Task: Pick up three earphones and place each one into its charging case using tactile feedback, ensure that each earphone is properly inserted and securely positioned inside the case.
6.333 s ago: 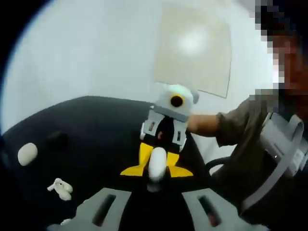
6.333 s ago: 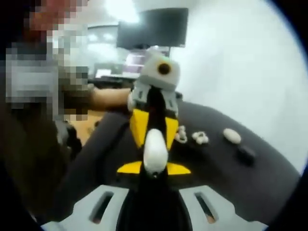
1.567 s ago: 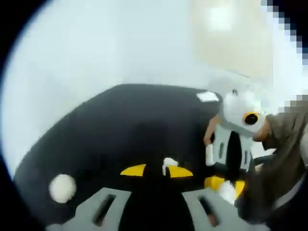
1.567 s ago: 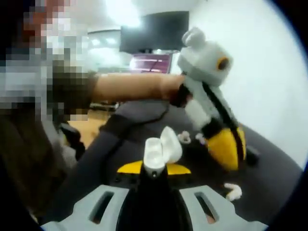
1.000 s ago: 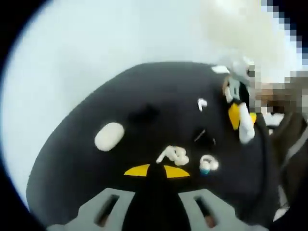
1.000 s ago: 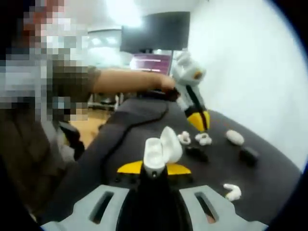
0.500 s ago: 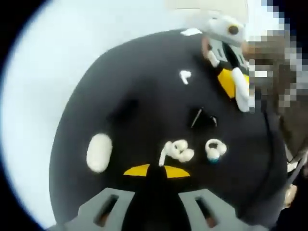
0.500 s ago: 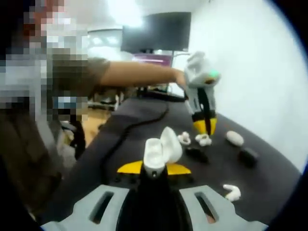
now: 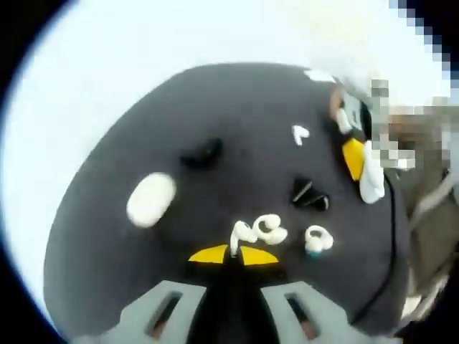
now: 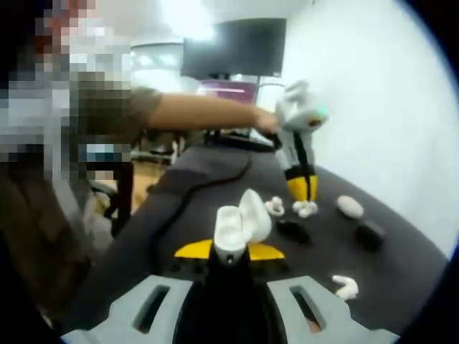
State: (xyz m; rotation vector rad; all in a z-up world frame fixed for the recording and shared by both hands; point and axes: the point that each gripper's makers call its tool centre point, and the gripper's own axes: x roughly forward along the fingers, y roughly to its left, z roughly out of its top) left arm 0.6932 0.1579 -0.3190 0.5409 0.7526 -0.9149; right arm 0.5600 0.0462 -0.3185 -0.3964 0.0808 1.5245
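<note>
Left gripper view: left gripper hangs low over the dark surface, yellow-tipped fingers closed together with no gap. Their tips sit right at the stem of a white earphone cluster; contact or a grip is possible, can't tell from this blur. Just right of it, a second white earphone with a bluish spot. Beyond those, a small open black case. A closed white oval case lies to the left, a dark case past it, and a lone white earphone farther off.

Right gripper view: right gripper has its fingers clamped on an open white charging case, lid tipped up, held above the surface. The left gripper stands nearly vertical, tips down at the earphone cluster. One earphone lies near right; a black cable runs along the surface.
</note>
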